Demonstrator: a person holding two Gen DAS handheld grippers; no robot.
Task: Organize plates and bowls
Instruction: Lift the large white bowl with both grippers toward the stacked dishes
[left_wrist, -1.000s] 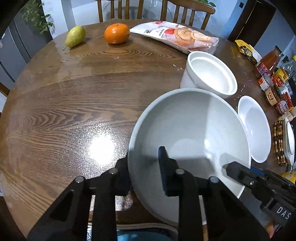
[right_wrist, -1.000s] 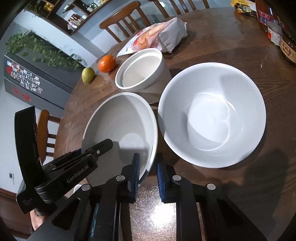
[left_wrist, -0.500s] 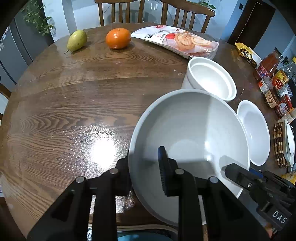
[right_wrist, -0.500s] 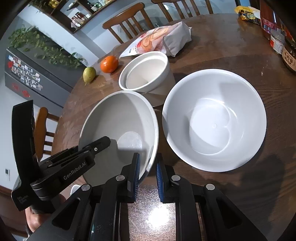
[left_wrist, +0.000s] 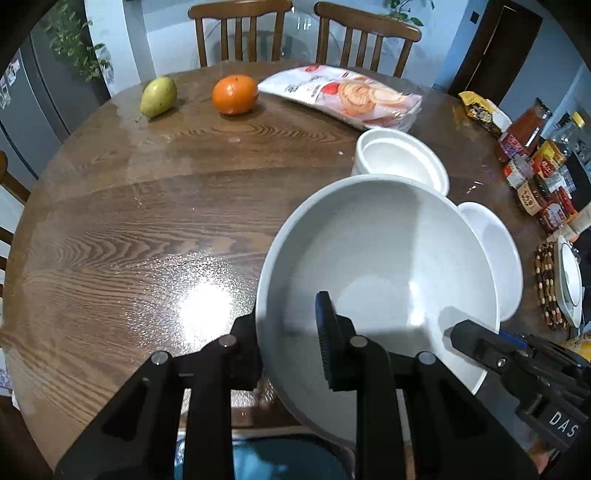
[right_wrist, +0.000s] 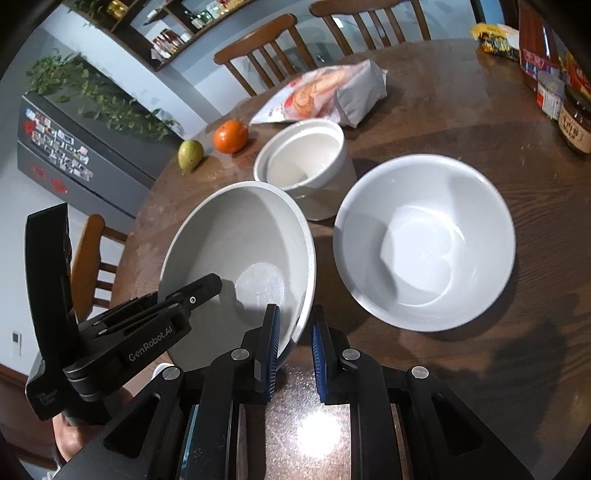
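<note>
A large grey-white bowl (left_wrist: 380, 266) (right_wrist: 240, 254) hangs tilted above the wooden table, held by both grippers at its near rim. My left gripper (left_wrist: 286, 343) is shut on its left rim, one finger inside, one outside. My right gripper (right_wrist: 293, 336) is shut on its right rim the same way. A second wide white bowl (right_wrist: 424, 240) (left_wrist: 495, 254) rests on the table just right of it. Behind both stands a deep white pot-like bowl (left_wrist: 399, 158) (right_wrist: 303, 158). The left gripper's body (right_wrist: 122, 332) shows low on the left in the right wrist view.
A pear (left_wrist: 159, 96), an orange (left_wrist: 235, 94) and a snack bag (left_wrist: 343, 96) lie at the far side. Jars and sauce bottles (left_wrist: 535, 170) crowd the right edge, with a beaded mat and small plate (left_wrist: 569, 280). Chairs stand behind the round table (left_wrist: 147, 221).
The held bowl has risen a little off the table with both grippers, and its right rim now overlaps the neighbouring white bowl more in the left wrist view. Both grips are unchanged.
</note>
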